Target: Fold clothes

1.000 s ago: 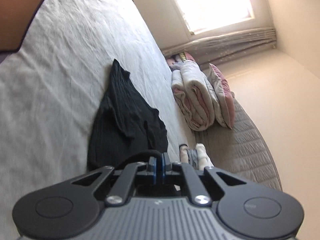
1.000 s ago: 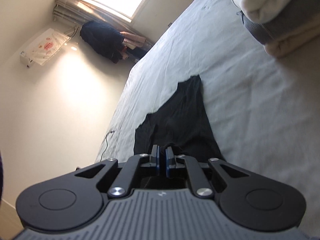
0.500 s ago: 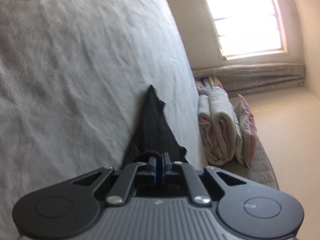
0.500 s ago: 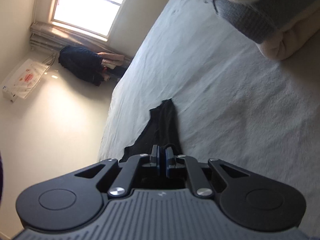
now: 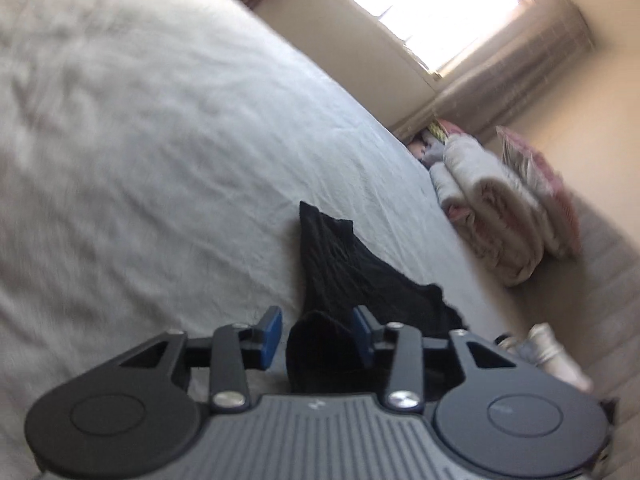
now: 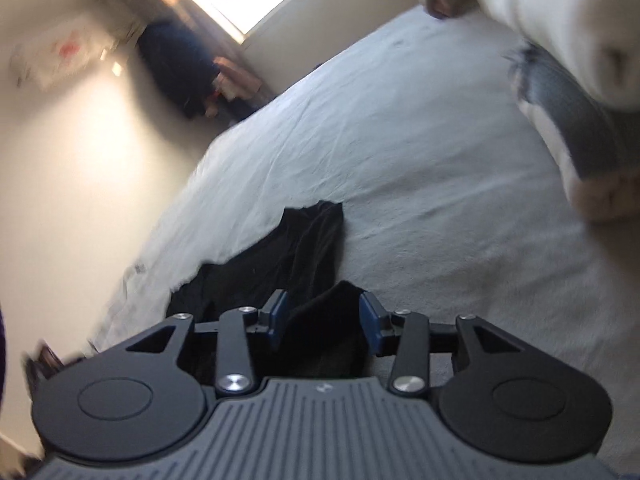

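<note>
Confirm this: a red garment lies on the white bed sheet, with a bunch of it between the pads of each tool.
Wrong on colour: the garment is black, not red, as both wrist views show. It does lie on the white sheet, a bunch of it between the pads of the left tool and right tool, whose jaws are opening.

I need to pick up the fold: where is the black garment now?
In both wrist views the black garment lies on the white bedsheet, one bunched end between each gripper's opening jaws, folded bedding beyond it.
</note>
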Available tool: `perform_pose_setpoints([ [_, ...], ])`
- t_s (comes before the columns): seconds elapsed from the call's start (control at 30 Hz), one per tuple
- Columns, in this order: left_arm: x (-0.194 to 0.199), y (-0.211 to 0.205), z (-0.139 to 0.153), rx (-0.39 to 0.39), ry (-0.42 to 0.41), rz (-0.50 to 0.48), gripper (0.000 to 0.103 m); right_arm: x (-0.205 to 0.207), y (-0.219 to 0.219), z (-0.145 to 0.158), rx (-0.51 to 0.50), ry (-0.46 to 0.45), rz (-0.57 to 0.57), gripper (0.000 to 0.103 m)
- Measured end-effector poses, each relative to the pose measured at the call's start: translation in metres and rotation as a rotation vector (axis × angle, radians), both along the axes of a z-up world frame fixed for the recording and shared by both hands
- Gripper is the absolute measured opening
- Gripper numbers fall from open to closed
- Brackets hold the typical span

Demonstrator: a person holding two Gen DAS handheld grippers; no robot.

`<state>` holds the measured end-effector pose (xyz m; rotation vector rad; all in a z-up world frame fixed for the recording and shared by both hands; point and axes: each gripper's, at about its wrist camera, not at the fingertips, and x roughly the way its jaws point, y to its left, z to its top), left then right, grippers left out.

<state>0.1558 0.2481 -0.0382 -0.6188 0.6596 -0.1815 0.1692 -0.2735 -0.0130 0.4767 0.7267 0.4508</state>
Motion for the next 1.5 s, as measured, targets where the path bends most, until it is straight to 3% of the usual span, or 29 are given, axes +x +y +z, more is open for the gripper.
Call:
perform_pose_setpoints([
  [0.07, 0.004, -0.002, -0.002, 0.054, -0.004, -0.015, 0.049, 0.001, 0.01, -0.002, -0.074, -0.01, 0.022, 0.045],
  [0.23, 0.019, -0.007, -0.016, 0.078, 0.009, -0.002, 0.046, 0.011, 0.024, -0.018, -0.149, -0.046, 0.004, 0.046],
  [0.27, 0.018, -0.008, -0.017, 0.083, -0.003, 0.006, 0.039, 0.011, 0.027, -0.021, -0.151, -0.068, -0.003, 0.046],
  [0.33, 0.015, -0.011, -0.017, 0.089, -0.028, 0.008, 0.019, 0.011, 0.033, -0.024, -0.15, -0.114, -0.006, 0.031],
  [0.37, 0.013, -0.014, -0.017, 0.095, -0.044, 0.006, 0.006, 0.009, 0.036, -0.024, -0.145, -0.136, 0.002, 0.005],
  [0.5, 0.001, -0.023, -0.014, 0.145, -0.16, 0.027, 0.005, -0.003, 0.033, -0.018, -0.125, -0.252, -0.06, 0.005],
  [0.6, 0.002, -0.024, -0.017, 0.155, -0.159, 0.05, 0.005, -0.003, 0.026, -0.018, -0.112, -0.275, -0.123, 0.005],
  [0.8, 0.006, -0.026, -0.022, 0.197, -0.131, 0.082, 0.005, 0.009, 0.036, -0.024, -0.173, -0.233, -0.117, 0.005],
  [0.93, 0.009, -0.03, -0.018, 0.236, -0.095, 0.062, 0.007, 0.017, 0.046, -0.025, -0.247, -0.179, -0.066, 0.014],
  [0.97, 0.009, -0.031, -0.016, 0.242, -0.093, 0.053, 0.013, 0.016, 0.048, -0.024, -0.27, -0.179, -0.053, 0.017],
  [1.0, 0.007, -0.03, -0.012, 0.243, -0.102, 0.044, 0.023, 0.014, 0.05, -0.021, -0.285, -0.186, -0.043, 0.026],
  [1.07, 0.007, -0.031, -0.005, 0.258, -0.12, 0.023, 0.033, 0.011, 0.052, -0.013, -0.311, -0.217, -0.019, 0.046],
  [1.27, 0.022, -0.043, 0.003, 0.372, -0.117, -0.084, 0.037, 0.01, 0.081, 0.006, -0.439, -0.307, 0.148, 0.047],
  [1.37, 0.028, -0.05, 0.0, 0.412, -0.103, -0.13, 0.037, 0.013, 0.105, 0.003, -0.507, -0.322, 0.252, 0.047],
  [1.5, 0.028, -0.05, -0.007, 0.432, -0.077, -0.14, 0.036, 0.022, 0.127, -0.01, -0.577, -0.31, 0.311, 0.047],
])
